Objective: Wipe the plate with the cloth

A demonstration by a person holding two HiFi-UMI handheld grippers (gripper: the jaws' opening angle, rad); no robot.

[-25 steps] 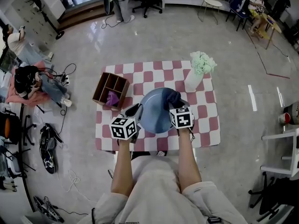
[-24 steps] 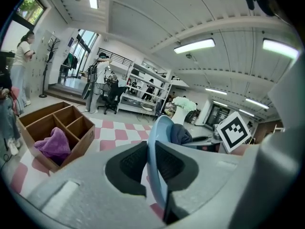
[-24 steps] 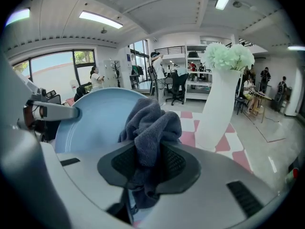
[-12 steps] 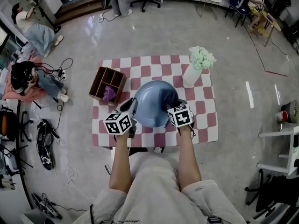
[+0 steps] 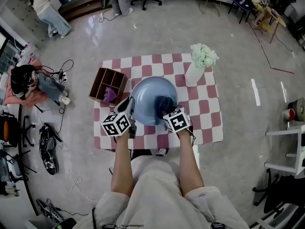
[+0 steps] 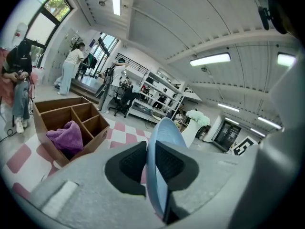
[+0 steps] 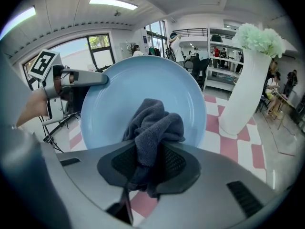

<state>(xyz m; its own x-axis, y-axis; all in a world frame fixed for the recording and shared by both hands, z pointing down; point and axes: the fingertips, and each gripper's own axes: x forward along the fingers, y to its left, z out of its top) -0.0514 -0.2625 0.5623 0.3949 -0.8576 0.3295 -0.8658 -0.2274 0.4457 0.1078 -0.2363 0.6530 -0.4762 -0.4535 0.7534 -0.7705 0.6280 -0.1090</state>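
A light blue plate is held tilted above the checked table, its face turned toward the person. My left gripper is shut on the plate's left rim, which runs edge-on between the jaws. My right gripper is shut on a dark blue-grey cloth. The bunched cloth presses against the lower right of the plate's face. The left gripper shows at the plate's left edge in the right gripper view.
A red-and-white checked table stands on a glossy floor. A white vase of pale green flowers stands at its far right. A wooden divided box with a purple cloth sits at the far left. People stand far off.
The plate and both grippers have shifted slightly left and farther from the person. The cloth has slid from the plate's upper right edge down to the lower right of its face.
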